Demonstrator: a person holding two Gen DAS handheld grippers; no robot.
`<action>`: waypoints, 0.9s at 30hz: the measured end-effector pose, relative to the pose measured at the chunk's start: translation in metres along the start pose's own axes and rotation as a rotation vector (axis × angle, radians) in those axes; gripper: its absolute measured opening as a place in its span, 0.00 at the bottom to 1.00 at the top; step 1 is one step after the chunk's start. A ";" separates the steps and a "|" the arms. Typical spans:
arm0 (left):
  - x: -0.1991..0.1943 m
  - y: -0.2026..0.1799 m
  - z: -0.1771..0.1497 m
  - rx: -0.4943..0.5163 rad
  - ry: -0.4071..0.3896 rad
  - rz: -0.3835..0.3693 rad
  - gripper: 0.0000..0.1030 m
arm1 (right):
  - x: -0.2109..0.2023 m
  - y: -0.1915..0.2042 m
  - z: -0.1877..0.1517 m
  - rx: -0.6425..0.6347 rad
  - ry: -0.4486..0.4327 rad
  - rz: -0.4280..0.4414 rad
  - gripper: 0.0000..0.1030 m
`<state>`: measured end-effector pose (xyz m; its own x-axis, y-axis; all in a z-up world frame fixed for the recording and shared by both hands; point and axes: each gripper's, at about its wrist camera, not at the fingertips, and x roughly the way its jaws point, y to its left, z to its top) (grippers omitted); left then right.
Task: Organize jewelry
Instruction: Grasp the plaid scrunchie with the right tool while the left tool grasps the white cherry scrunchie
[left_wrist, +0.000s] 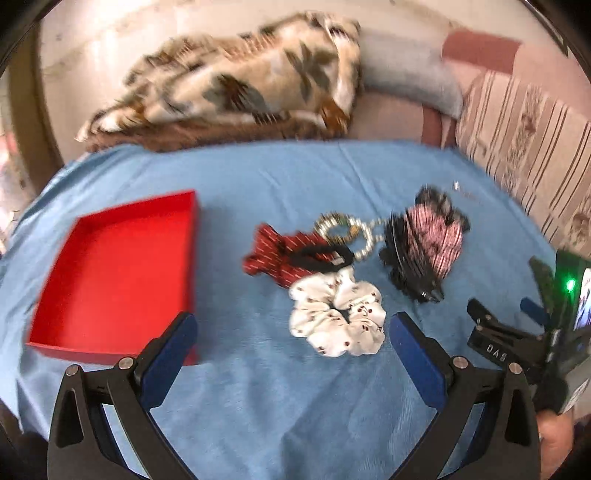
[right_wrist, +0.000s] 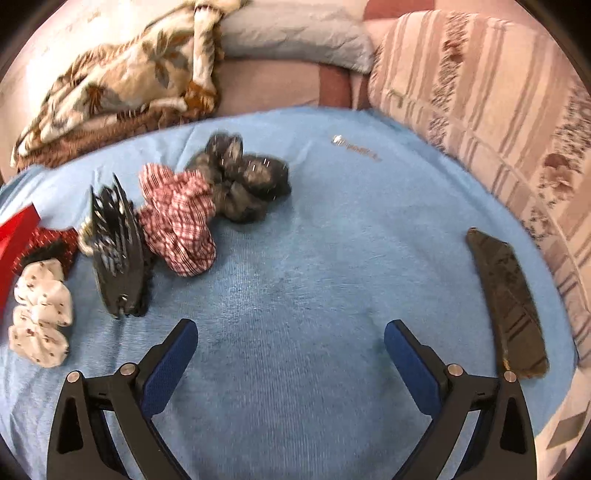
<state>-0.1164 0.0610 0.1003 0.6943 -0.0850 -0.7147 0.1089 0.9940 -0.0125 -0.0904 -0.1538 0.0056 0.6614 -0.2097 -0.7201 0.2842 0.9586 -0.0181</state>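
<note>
Seven accessories are heaped ahead of the left gripper (left_wrist: 293, 328), whose jaws are spread wide and hold nothing.

- White scrunchie (left_wrist: 338, 314): nearest, just beyond the fingertips; soft and light, best pinched across its bunched rim.
- Red bow (left_wrist: 275, 254), black hair tie (left_wrist: 319, 254), beaded bracelets (left_wrist: 347, 232): stacked behind it; the beads are judged slippery.
- Black claw clip (left_wrist: 406, 266) and checked scrunchie (left_wrist: 441, 236): ahead to the right; the clip is rigid.
- Dark scrunchie (right_wrist: 243, 177): farthest.
- Red tray (left_wrist: 110, 273): ahead left, nothing seen inside.

The right gripper (right_wrist: 291, 332) is likewise held wide over bare blue cloth (right_wrist: 332, 258), the heap ahead to its left.
</note>
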 end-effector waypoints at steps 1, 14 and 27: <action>-0.010 0.004 -0.001 -0.011 -0.021 0.002 1.00 | -0.009 -0.001 -0.003 0.010 -0.025 -0.003 0.99; -0.109 0.031 -0.010 -0.069 -0.219 0.011 1.00 | -0.112 -0.017 -0.042 0.082 -0.181 -0.024 0.99; -0.146 0.021 -0.020 -0.016 -0.300 0.031 1.00 | -0.200 -0.014 -0.039 0.042 -0.343 -0.028 1.00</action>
<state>-0.2300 0.0954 0.1908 0.8765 -0.0694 -0.4763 0.0754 0.9971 -0.0065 -0.2538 -0.1173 0.1225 0.8457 -0.2955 -0.4444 0.3293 0.9442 -0.0013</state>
